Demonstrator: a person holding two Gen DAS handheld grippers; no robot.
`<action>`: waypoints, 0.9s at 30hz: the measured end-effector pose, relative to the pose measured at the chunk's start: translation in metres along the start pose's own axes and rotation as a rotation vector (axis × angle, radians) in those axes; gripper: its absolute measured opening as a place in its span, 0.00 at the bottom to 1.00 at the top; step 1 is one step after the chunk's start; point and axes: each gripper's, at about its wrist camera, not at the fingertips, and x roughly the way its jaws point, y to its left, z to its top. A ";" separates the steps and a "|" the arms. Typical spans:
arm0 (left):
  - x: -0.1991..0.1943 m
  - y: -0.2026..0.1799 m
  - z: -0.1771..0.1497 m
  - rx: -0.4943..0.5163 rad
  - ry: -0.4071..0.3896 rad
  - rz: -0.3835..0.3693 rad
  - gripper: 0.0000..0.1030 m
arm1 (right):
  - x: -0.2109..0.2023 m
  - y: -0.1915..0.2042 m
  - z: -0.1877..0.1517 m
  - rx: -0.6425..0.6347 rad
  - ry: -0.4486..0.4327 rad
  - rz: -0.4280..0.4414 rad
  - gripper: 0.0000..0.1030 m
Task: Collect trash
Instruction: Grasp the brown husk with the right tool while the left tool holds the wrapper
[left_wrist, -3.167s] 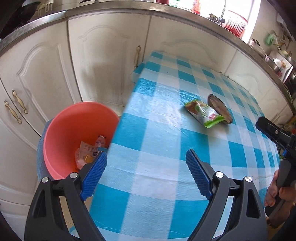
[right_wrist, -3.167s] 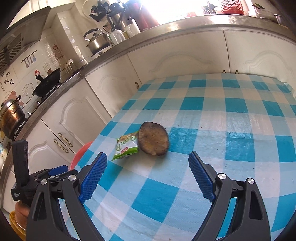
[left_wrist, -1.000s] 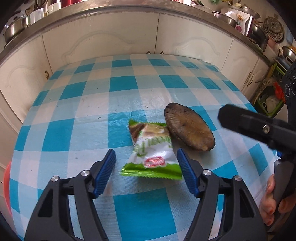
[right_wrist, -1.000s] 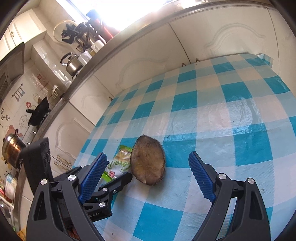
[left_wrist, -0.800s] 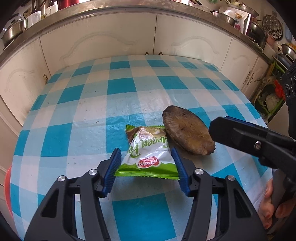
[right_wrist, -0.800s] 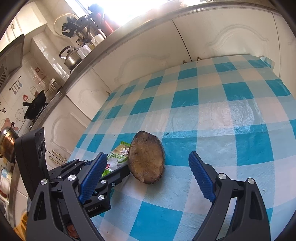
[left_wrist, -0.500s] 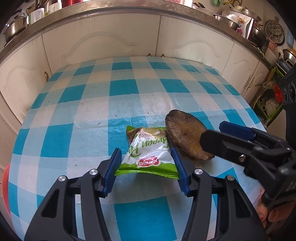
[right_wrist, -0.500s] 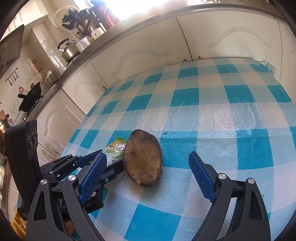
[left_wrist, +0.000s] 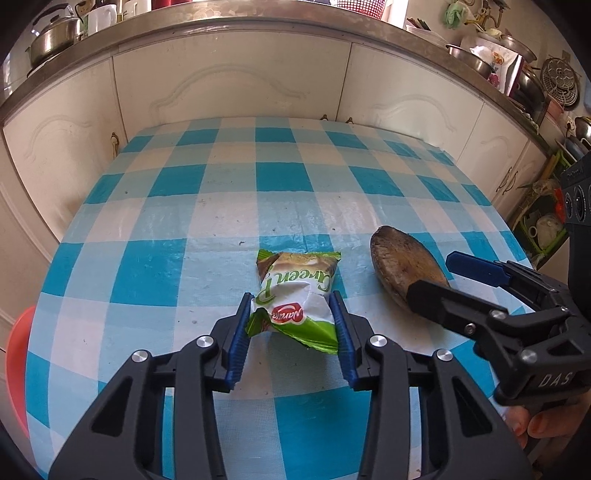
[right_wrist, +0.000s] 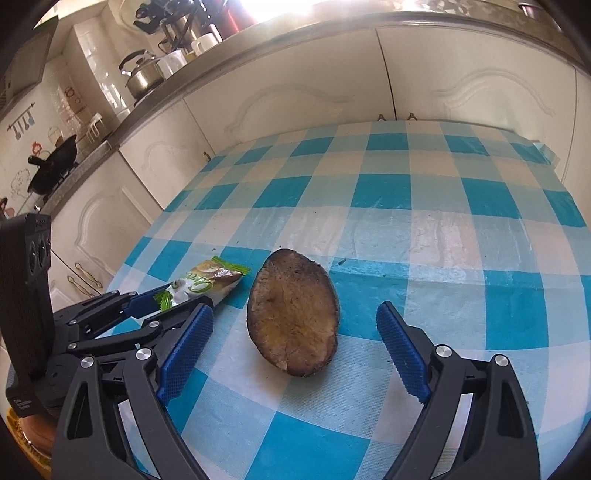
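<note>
The crinkled green-and-white snack wrapper (left_wrist: 293, 295) on the blue-checked tablecloth (left_wrist: 155, 266) is pinched by the left gripper (left_wrist: 291, 332), its jaws just closed. At three o'clock, the brown oval husk (right_wrist: 293, 314) is straddled untouched by the wide-open right gripper (right_wrist: 291, 350).

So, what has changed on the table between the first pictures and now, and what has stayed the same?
The left gripper came from above the orange bin to the green snack wrapper; its jaws have just been closing and now pinch the wrapper, crumpling it. The right gripper moved closer to the brown peel, jaws open on either side of it. Peel and wrapper lie where they were on the checked tablecloth.
</note>
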 end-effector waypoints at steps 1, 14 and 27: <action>0.000 0.001 0.000 -0.001 0.001 -0.003 0.41 | 0.001 0.001 0.000 -0.004 0.002 -0.007 0.86; 0.012 0.006 0.008 0.007 0.020 0.036 0.57 | 0.014 0.002 0.003 -0.019 0.055 -0.032 0.86; 0.014 0.006 0.012 0.019 0.005 0.043 0.48 | 0.017 0.012 0.003 -0.068 0.066 -0.056 0.73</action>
